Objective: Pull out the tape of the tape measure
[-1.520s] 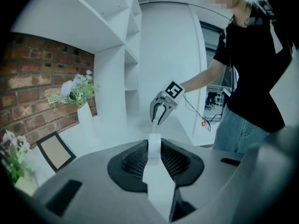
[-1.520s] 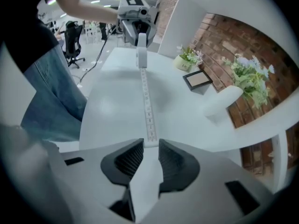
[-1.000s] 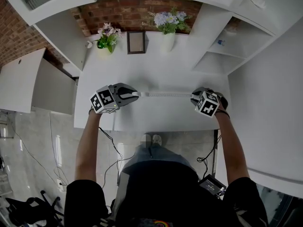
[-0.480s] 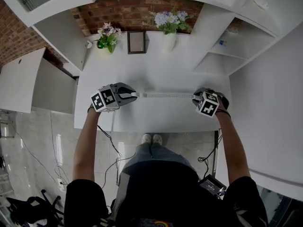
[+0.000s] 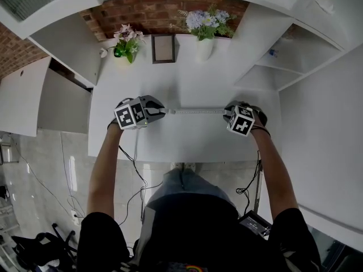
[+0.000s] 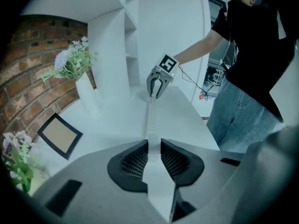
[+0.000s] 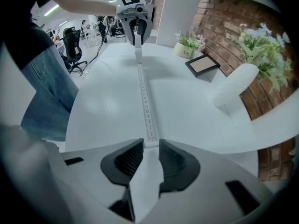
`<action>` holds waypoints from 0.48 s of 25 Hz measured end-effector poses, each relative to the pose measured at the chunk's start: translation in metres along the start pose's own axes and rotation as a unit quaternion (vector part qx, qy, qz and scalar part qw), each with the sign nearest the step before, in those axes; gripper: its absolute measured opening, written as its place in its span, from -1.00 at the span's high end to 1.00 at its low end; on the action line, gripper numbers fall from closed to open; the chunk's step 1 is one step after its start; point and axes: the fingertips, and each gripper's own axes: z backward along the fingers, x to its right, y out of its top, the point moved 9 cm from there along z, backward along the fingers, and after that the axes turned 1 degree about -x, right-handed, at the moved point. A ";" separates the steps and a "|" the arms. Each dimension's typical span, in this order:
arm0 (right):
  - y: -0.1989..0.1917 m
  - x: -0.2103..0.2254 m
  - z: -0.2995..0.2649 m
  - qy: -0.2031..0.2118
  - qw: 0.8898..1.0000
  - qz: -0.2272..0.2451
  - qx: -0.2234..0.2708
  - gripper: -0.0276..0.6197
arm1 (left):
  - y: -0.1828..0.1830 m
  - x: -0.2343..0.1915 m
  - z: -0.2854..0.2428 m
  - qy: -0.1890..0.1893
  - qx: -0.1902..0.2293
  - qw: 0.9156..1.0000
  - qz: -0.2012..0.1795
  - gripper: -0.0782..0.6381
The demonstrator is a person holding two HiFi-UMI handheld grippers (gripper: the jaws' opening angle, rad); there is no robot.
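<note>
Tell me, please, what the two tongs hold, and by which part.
The tape measure, stretched between them: the left tongs grip one end, the right tongs the other.

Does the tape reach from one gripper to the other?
Yes, the tape runs straight from the case in the left gripper to the right gripper.
</note>
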 end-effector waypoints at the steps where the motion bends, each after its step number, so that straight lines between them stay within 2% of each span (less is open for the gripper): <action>1: 0.001 0.003 -0.005 0.004 1.000 0.000 0.000 0.61 | -0.001 -0.003 -0.002 0.000 -0.005 1.000 -0.001 0.55; 5: 0.004 0.012 -0.021 0.022 1.000 -0.008 0.004 0.60 | -0.006 -0.010 -0.011 -0.003 -0.032 0.999 -0.002 0.55; 12: 0.007 0.021 -0.034 0.049 0.998 -0.028 0.017 0.60 | -0.010 -0.019 -0.018 -0.004 -0.030 1.000 0.006 0.55</action>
